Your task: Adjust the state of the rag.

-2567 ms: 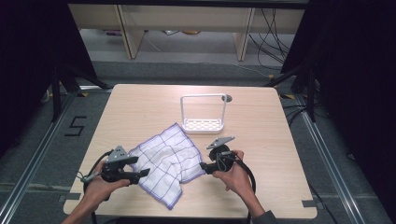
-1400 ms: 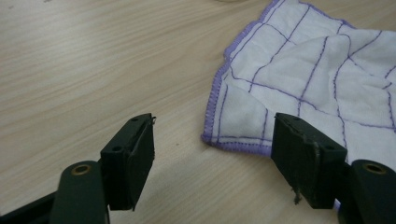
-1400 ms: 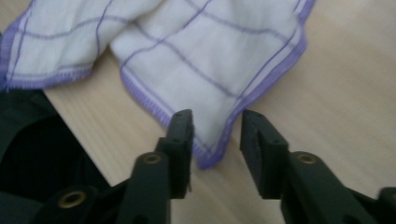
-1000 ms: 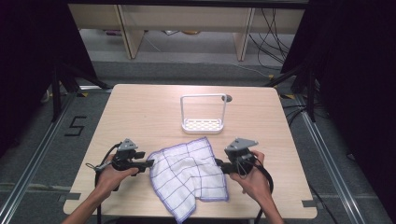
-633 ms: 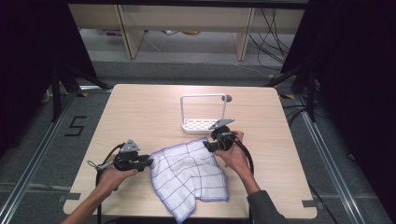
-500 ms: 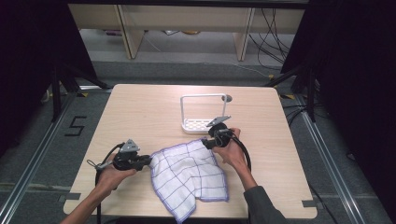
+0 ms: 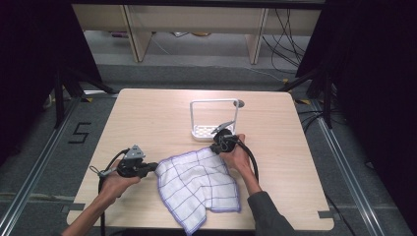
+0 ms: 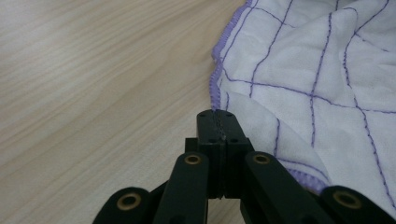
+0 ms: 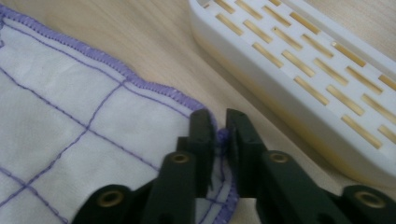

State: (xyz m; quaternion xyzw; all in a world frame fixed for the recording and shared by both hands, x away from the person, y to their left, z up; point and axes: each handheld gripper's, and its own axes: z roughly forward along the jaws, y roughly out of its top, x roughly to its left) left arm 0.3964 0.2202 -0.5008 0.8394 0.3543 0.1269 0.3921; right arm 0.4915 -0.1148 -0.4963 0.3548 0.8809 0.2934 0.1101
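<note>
A: Overhead light is illuminating the table [image 7: 147,118] evenly; the surroundings are staying dark. Glare is showing ahead of the left gripper [image 8: 218,122] fingers.

B: Beside the right gripper [image 9: 219,122] fingers, the cloth [image 9: 70,126] is rendering soft; the rack [image 9: 303,79] beyond is blurring slightly.

High view looks down; gripper views close, sharing cloth [image 7: 199,183].

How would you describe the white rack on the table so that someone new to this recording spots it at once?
Start from the wooden table and look towards its far middle, just beyond the checked cloth. There stands the white rack: a long slotted tray with a thin rectangular hoop rising over it. It is rigid and all white, while the soft cloth beside it has purple lines and a purple hem.
</note>
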